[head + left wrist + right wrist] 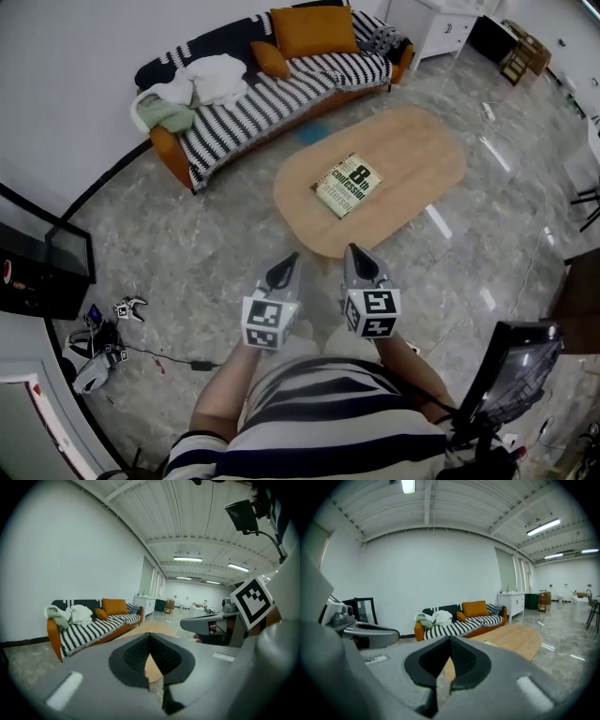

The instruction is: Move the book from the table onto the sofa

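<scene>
A book (347, 185) with a pale green cover lies flat near the middle of the oval wooden table (412, 155). Beyond the table stands the orange sofa (272, 94) under a black-and-white striped throw. My left gripper (286, 265) and right gripper (357, 258) hover side by side in front of the table's near edge, both shut with nothing in them. In the left gripper view the sofa (93, 625) shows over the closed jaws. The right gripper view shows the sofa (459, 620), the table (515, 639) and a sliver of the book (490, 642).
Crumpled white and green clothes (192, 89) and orange cushions (314, 30) lie on the sofa. A white cabinet (441, 28) stands at the back right. Cables and devices (108, 347) litter the floor at the left, and a monitor on a stand (516, 375) rises at my right.
</scene>
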Demonstrator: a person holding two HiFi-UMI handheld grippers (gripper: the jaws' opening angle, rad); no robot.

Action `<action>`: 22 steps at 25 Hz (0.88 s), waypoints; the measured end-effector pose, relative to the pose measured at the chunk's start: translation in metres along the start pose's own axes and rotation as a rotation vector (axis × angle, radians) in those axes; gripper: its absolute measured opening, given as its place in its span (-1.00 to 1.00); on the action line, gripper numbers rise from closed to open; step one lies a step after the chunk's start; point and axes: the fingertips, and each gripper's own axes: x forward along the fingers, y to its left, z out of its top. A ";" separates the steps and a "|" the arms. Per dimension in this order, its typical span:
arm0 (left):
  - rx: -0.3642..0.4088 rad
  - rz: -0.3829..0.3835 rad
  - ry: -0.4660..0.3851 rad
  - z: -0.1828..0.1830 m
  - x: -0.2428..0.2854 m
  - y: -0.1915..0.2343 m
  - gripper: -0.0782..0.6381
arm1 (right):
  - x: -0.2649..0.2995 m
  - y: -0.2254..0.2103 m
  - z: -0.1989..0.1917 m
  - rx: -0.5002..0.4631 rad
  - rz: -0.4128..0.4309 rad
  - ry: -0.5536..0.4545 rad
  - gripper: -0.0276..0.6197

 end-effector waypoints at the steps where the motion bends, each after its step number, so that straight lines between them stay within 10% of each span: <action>1: -0.009 -0.005 0.003 0.000 0.002 0.003 -0.78 | 0.002 0.000 0.000 -0.001 -0.006 0.005 -0.91; 22: -0.054 -0.058 0.088 0.009 0.117 0.043 -0.78 | 0.103 -0.064 0.015 0.011 -0.031 0.066 -0.91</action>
